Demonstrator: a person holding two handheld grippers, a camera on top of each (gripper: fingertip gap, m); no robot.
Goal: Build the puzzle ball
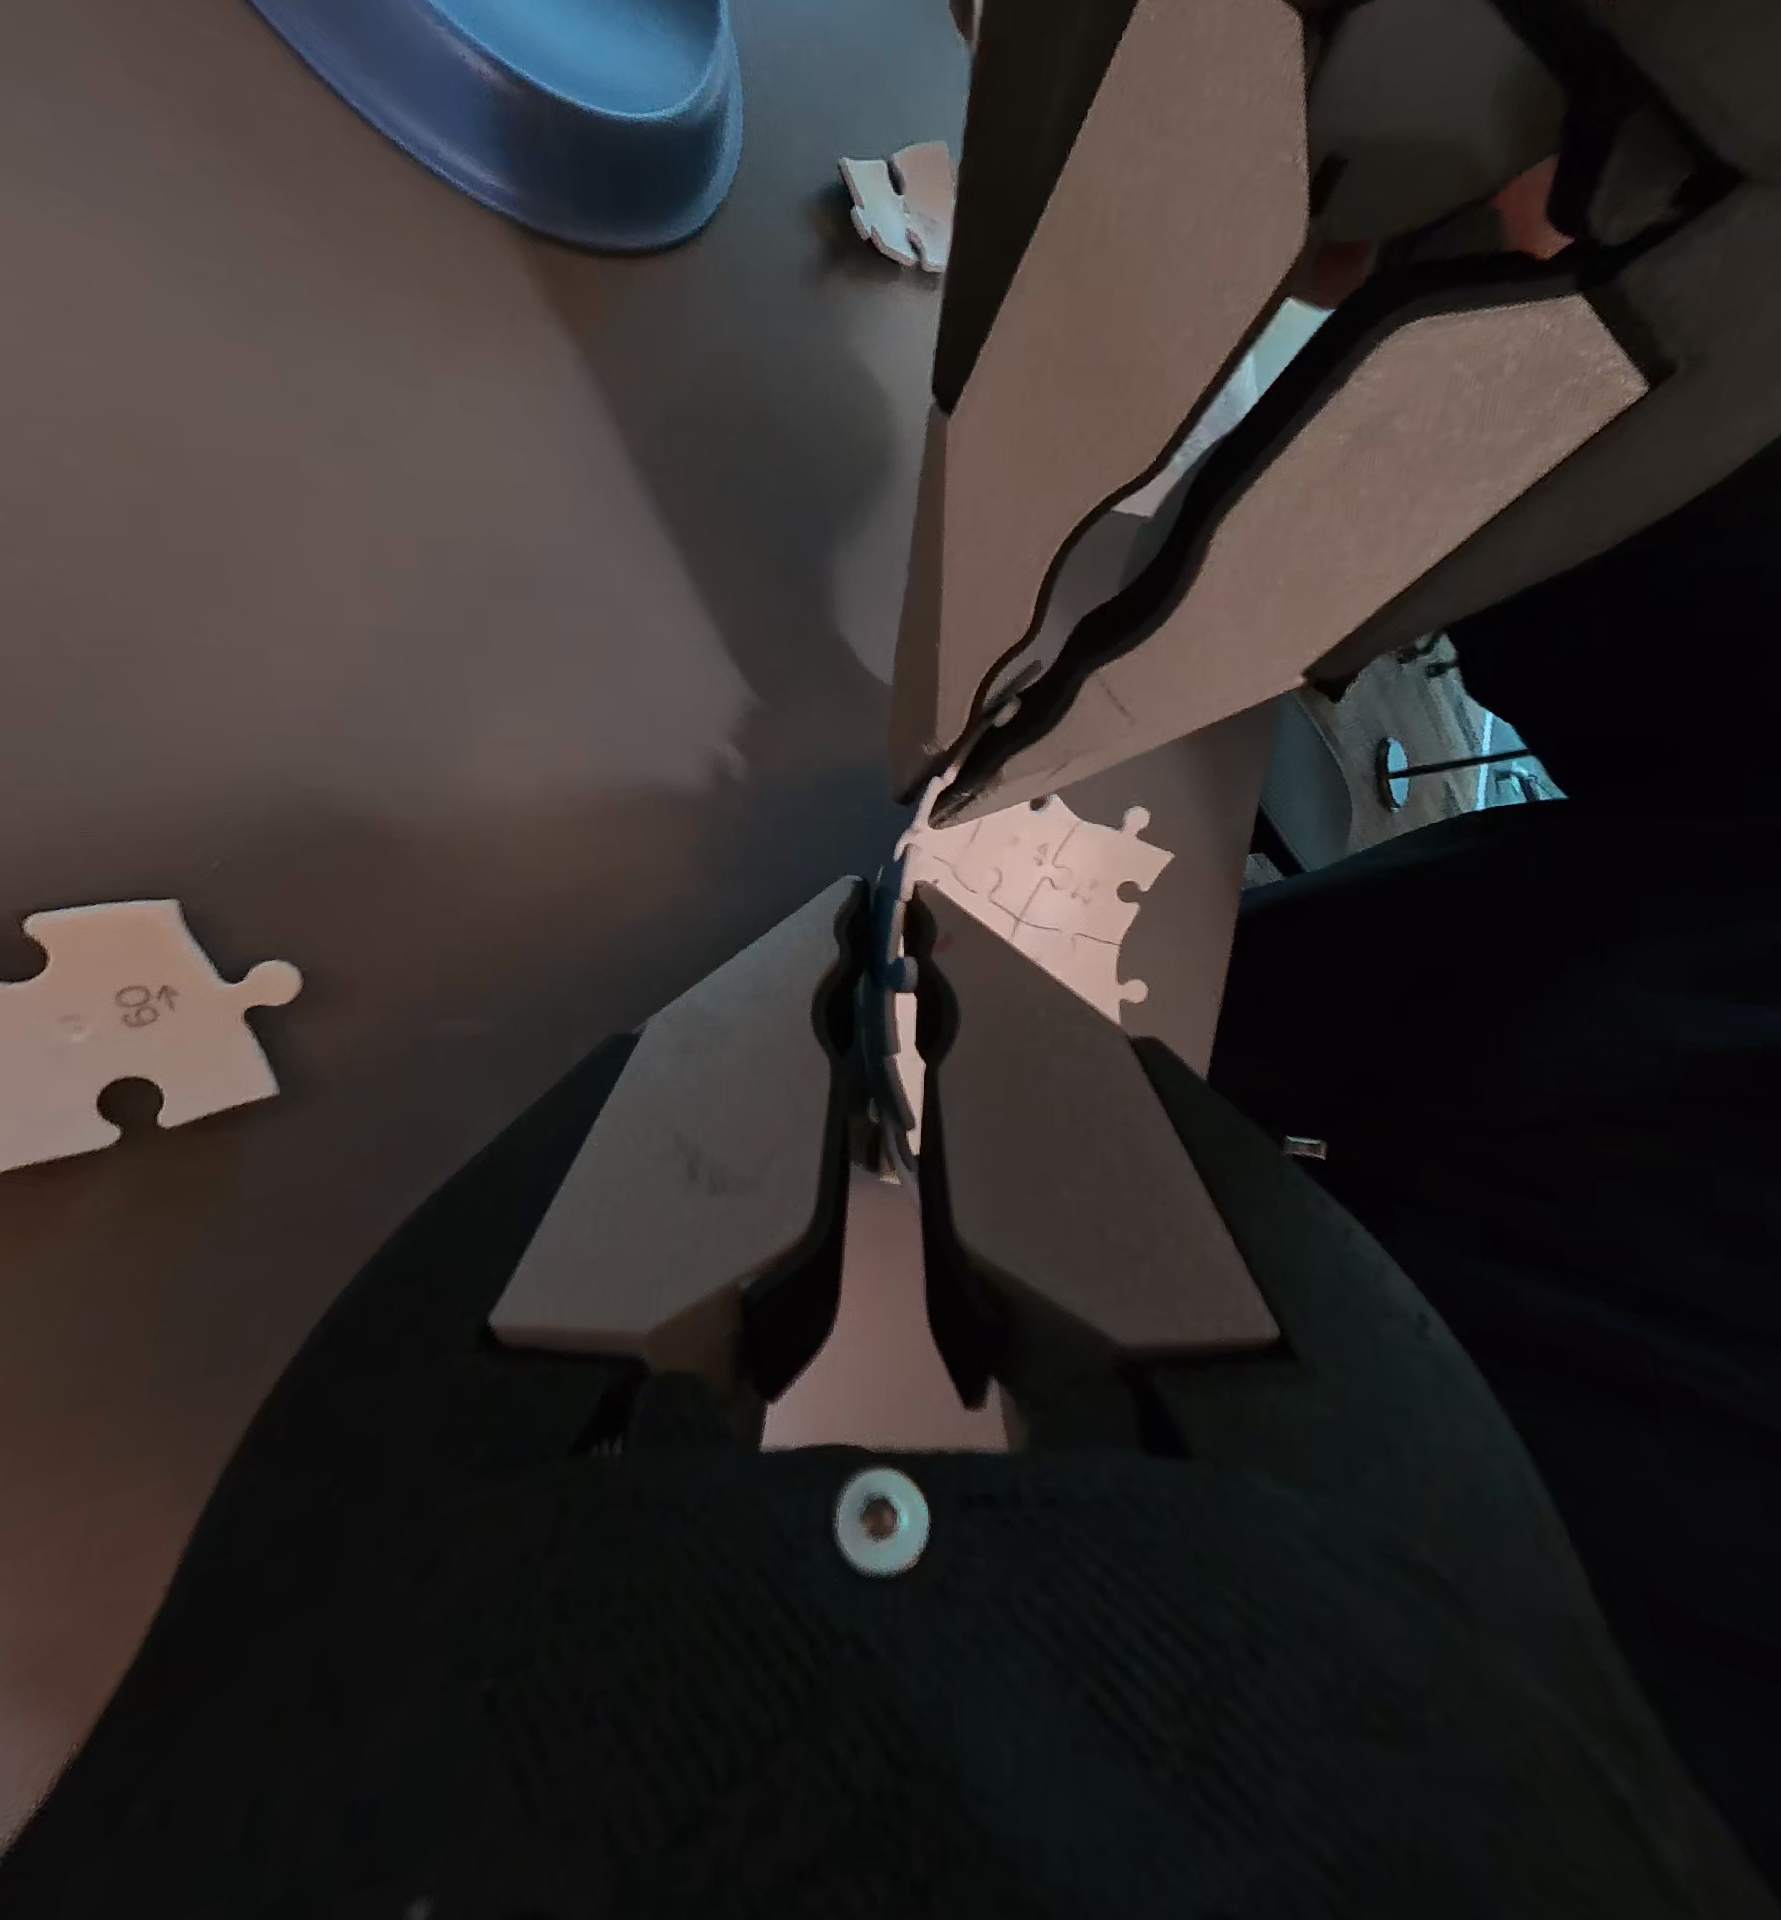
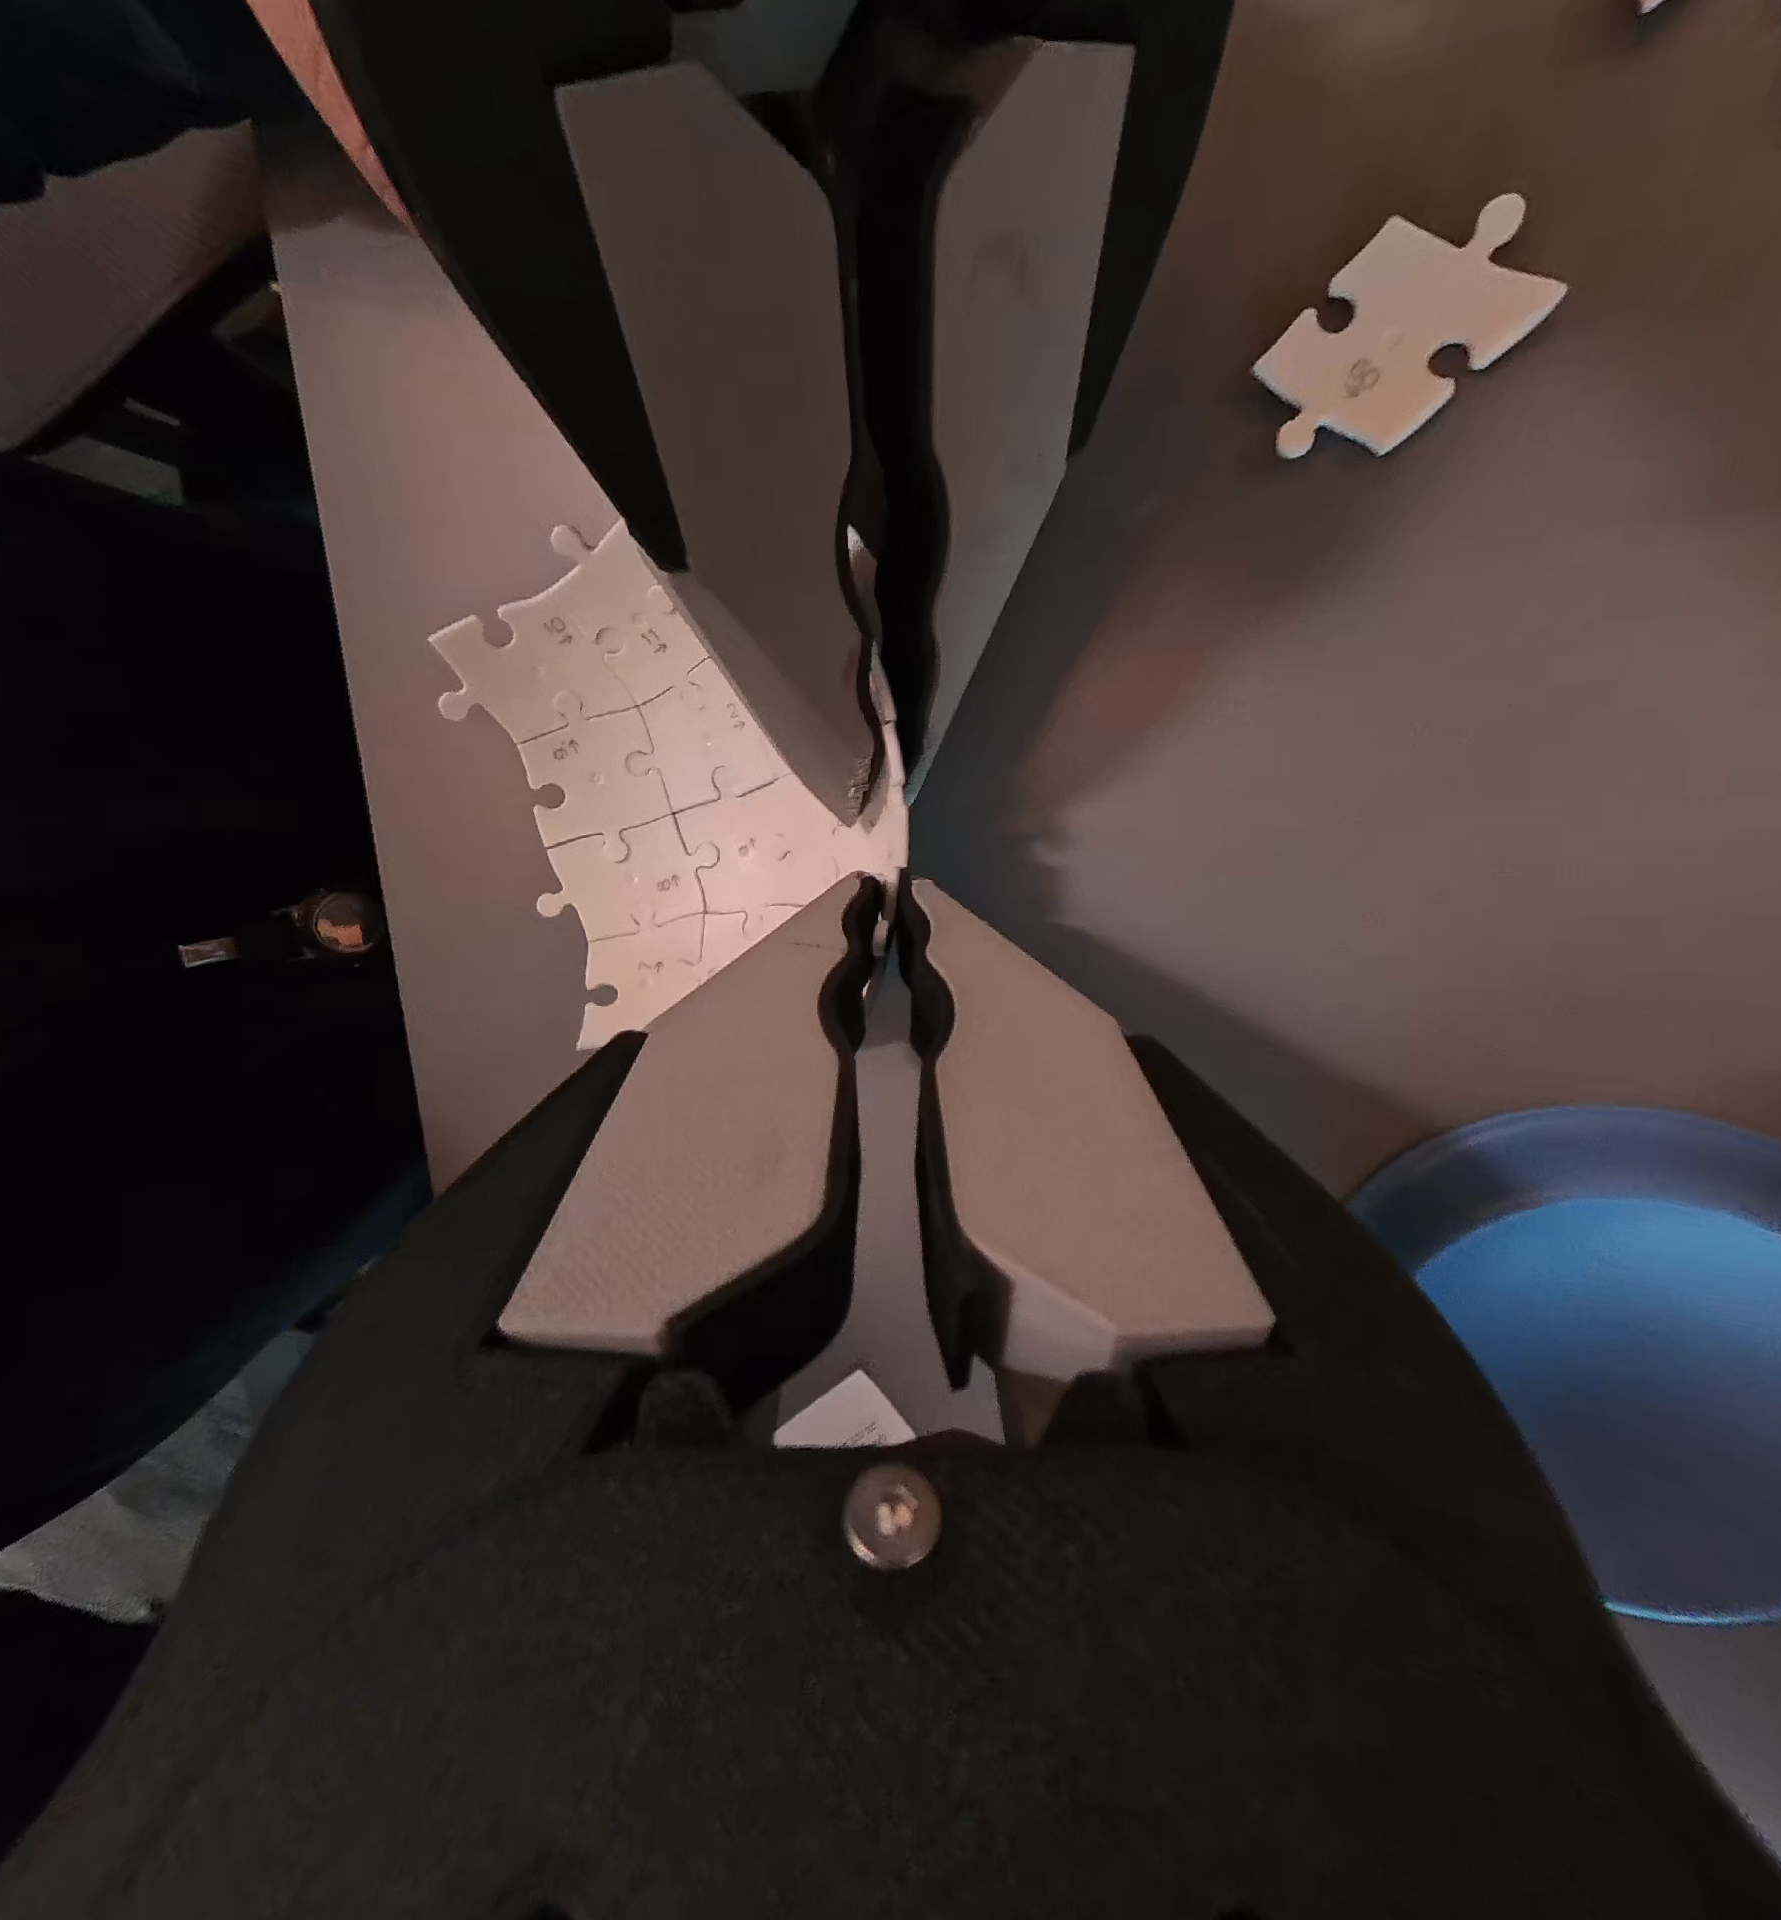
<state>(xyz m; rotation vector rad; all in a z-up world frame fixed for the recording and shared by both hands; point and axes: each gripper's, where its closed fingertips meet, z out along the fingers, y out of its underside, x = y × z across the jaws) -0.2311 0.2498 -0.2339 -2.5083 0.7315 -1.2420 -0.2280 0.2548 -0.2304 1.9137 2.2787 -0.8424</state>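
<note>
A: White curved sheet of joined puzzle pieces (image 2: pixel 657 790), above dark worktop (image 2: pixel 1281 779), clamped by left gripper (image 1: pixel 881 935).
B: Pinched opposite by right gripper (image 2: pixel 886 904); tips nearly touching.

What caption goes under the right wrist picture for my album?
Both grippers, right gripper and left gripper, pinch the joined white puzzle sheet above the table.

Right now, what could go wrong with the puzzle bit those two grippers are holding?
1. Both the left gripper and right gripper pinch only one edge of the joined puzzle sheet, so it could bend or pop apart.
2. If dropped, it might knock the loose piece on the table.
</note>
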